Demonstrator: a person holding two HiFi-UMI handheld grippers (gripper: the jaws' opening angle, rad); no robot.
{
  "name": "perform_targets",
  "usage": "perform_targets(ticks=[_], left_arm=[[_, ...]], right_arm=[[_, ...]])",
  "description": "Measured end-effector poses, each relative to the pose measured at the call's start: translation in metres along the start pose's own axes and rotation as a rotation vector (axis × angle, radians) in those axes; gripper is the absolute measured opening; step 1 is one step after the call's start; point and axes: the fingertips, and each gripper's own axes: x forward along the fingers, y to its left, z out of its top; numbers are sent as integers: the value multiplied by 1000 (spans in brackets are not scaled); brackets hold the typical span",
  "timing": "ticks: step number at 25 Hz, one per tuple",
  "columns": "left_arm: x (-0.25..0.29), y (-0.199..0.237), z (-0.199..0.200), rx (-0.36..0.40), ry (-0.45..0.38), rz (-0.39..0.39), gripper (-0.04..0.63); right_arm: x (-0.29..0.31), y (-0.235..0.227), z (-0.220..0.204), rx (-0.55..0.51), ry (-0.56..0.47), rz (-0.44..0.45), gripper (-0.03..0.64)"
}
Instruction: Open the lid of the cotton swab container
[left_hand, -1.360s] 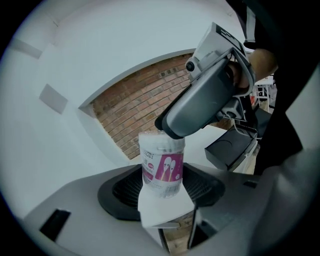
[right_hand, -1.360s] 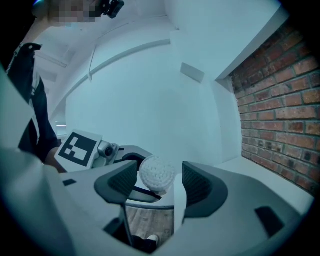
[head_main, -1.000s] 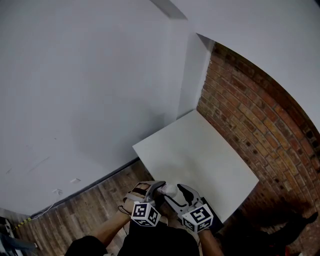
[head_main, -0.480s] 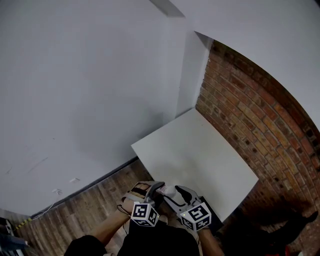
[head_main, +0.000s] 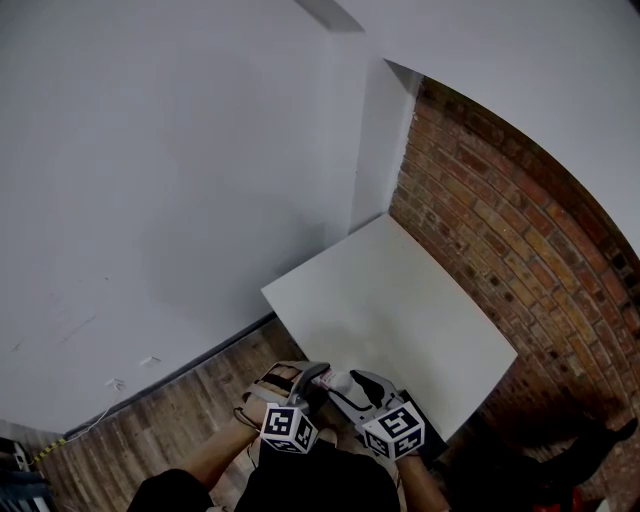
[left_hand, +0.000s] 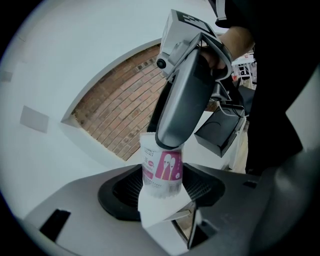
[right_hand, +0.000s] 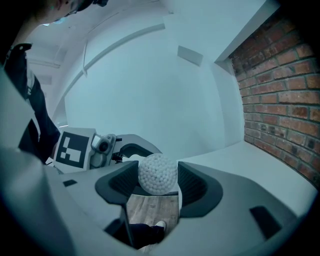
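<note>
Judging from the grip, the lid (right_hand: 157, 172) may come away with a jerk, so the cotton swab tub (left_hand: 161, 170) could twist or slip and scatter swabs on the floor, since it hangs in the air just off the near edge of the table (head_main: 400, 300). The left claw (left_hand: 161, 192) grasps the tub around its labelled body. The right claw (right_hand: 157, 184) is clenched on the lid end, on the table's side of the left claw.

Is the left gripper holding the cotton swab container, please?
Yes, the cotton swab container is clamped between the left gripper's two jaws.
</note>
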Motion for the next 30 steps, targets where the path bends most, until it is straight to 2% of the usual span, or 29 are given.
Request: perform_targets(ticks=[30], left_arm=[[-31, -2, -2, 17, -106, 39, 252]], right_arm=[[-1, 27, 8, 1, -9, 84, 255]])
